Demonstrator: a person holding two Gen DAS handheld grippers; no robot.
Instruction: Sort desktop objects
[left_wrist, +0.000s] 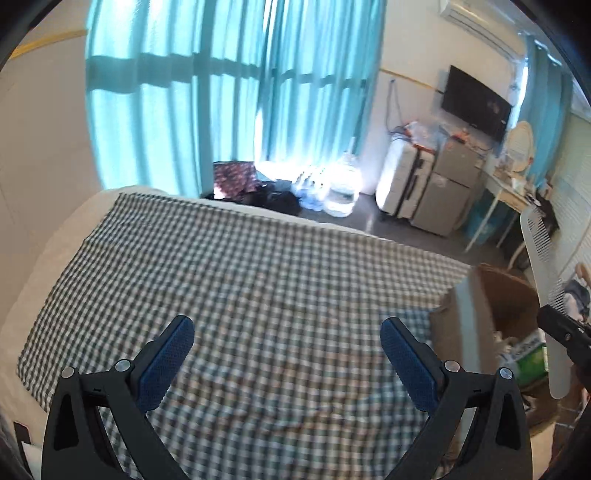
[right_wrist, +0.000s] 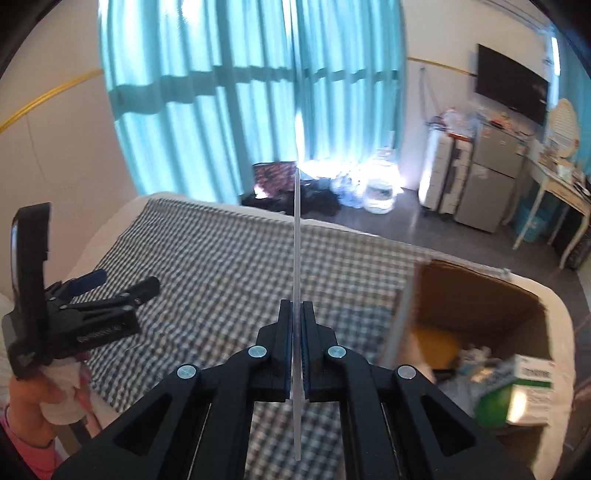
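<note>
Two hand-held grippers show: the left hand-held gripper (left_wrist: 286, 363) and the right hand-held gripper (right_wrist: 297, 347), which carries one thin clear strip (right_wrist: 296, 236). One checked cloth (left_wrist: 240, 280) covers one bed (right_wrist: 122, 218), and one cardboard box (right_wrist: 476, 295) sits on it. Farther off are one television (right_wrist: 511, 88), one small fridge (right_wrist: 487, 181), two white suitcases (right_wrist: 447, 173) and one large water jug (right_wrist: 378, 184).

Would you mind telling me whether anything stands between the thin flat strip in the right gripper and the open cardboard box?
Nothing visible does. The right gripper is shut on the thin, flat, translucent strip, and the open brown cardboard box sits to its right on the checked cloth. The box's near flap stands up, so the strip would probably have to pass over it.
</note>
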